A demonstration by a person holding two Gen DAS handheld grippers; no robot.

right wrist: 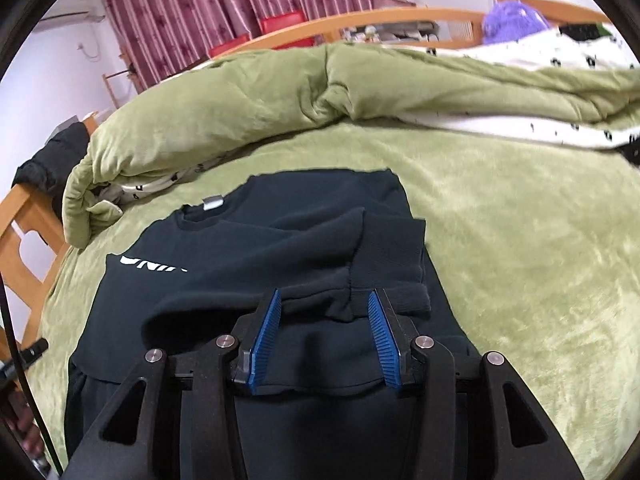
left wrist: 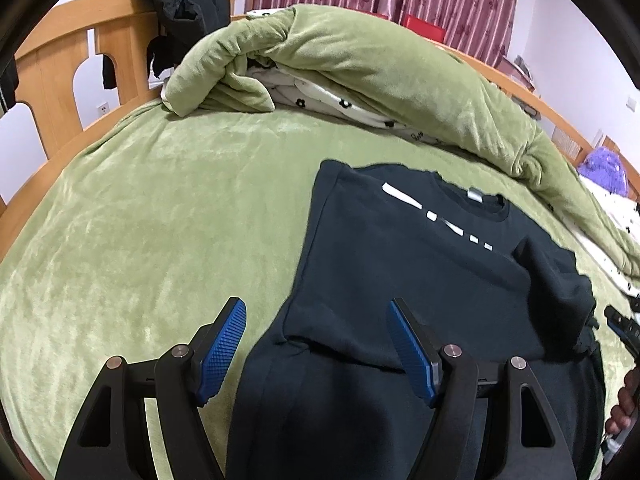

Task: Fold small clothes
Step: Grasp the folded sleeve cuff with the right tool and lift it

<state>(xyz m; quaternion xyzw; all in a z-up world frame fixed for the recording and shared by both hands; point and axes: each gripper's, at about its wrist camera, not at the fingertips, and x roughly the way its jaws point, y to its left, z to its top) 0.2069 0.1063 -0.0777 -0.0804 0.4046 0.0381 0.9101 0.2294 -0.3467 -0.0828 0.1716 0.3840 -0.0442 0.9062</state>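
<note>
A dark navy sweatshirt [left wrist: 400, 264] with white chest lettering lies flat on the green bed cover, neck toward the far side. One sleeve [right wrist: 384, 256] is folded across its body, cuff uppermost. My left gripper [left wrist: 316, 308] stands open above the sweatshirt's lower left edge, with nothing pressed between its blue pads [left wrist: 224, 352]. My right gripper [right wrist: 326, 300] is open just over the folded sleeve. Dark cloth shows between its fingers, but the pads [right wrist: 384, 344] do not pinch it. A hand [left wrist: 622, 404] holding the right gripper shows at the left wrist view's right edge.
A rumpled green quilt [left wrist: 360, 64] with white flowered lining is heaped along the far side of the bed. The wooden bed frame [left wrist: 60, 64] carries a black garment [left wrist: 184, 8]. Bare green bed cover [left wrist: 160, 220] spreads left of the sweatshirt, and more bed cover [right wrist: 520, 240] right of it.
</note>
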